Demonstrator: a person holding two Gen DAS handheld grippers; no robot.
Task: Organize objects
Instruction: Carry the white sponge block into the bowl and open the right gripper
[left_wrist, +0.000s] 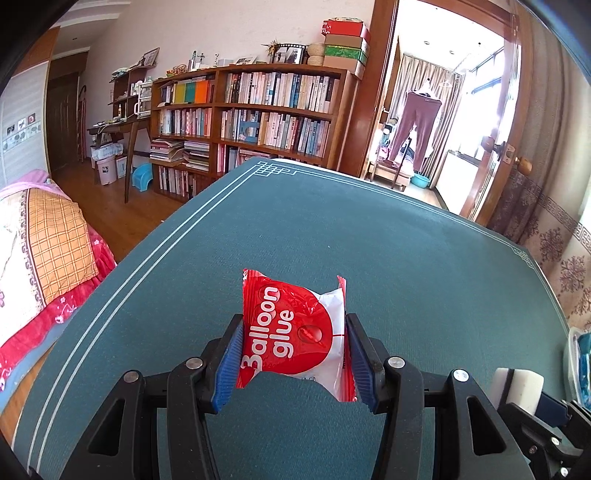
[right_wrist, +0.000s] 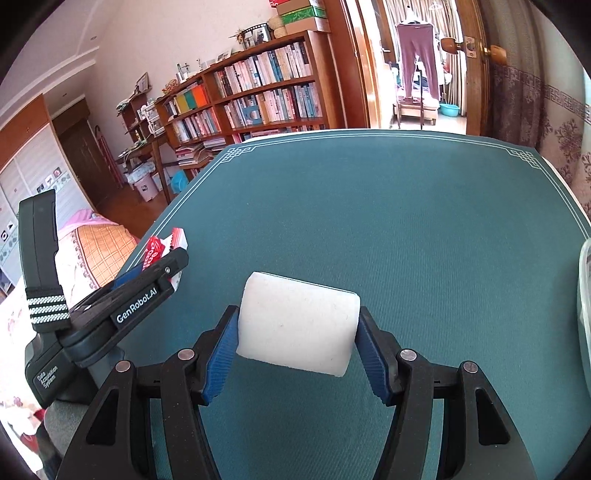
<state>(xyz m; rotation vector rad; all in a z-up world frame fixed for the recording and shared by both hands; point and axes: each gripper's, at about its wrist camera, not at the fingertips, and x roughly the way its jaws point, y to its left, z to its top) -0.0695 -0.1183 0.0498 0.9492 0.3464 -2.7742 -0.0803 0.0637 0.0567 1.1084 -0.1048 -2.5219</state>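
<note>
Over the teal table mat (left_wrist: 369, 236), bookshelves (left_wrist: 258, 110) in the upper part of the frame, I see my left gripper (left_wrist: 295, 354) clamped on a red "Balloon glue" packet (left_wrist: 295, 332) at lower centre, and my right gripper (right_wrist: 295, 332) pinching a white foam block (right_wrist: 299, 321) at lower centre.

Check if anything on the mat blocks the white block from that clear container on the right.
Nothing visible does. The right gripper holds the white block, and the green mat between it and the clear container at the right edge is bare.
</note>
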